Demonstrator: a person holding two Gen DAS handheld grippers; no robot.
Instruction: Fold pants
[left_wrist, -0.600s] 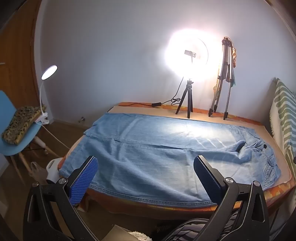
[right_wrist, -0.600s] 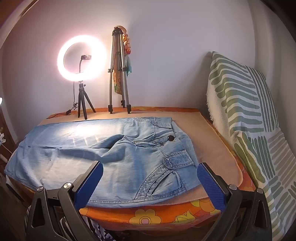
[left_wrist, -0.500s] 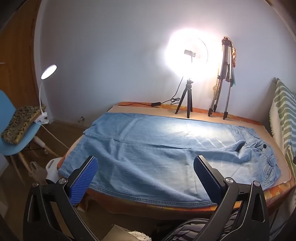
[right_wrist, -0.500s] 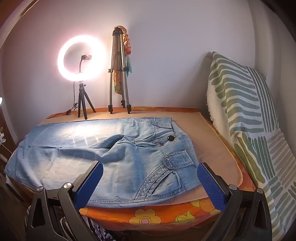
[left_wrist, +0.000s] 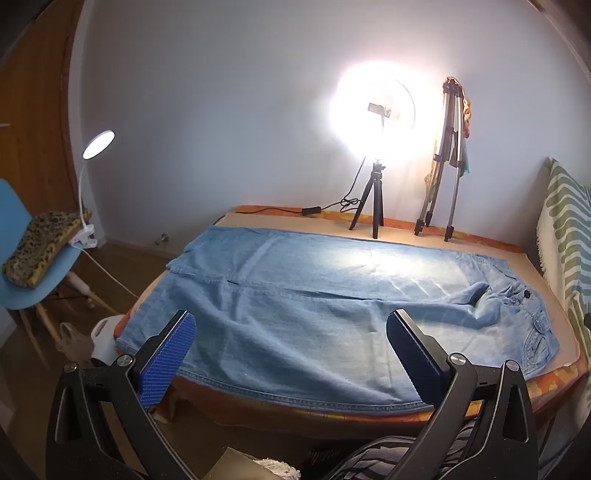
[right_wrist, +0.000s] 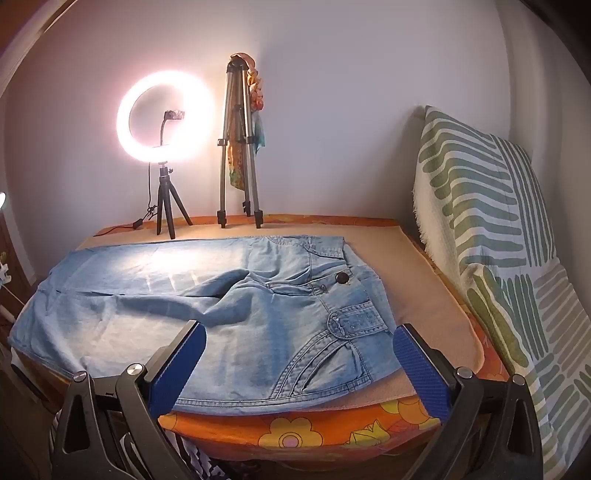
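Denim pants flat; both grippers' fingers wide, tilted dwn.

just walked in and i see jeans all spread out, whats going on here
A person is about to fold a pair of light blue jeans laid flat and unfolded on a bed, waistband toward the striped cushion. Each hand carries a hand-held gripper: the left hand-held gripper hangs over the near edge by the legs, the right hand-held gripper by the pocket and waist. Both are wide open and touch nothing. A ring light and a tripod stand at the far edge.
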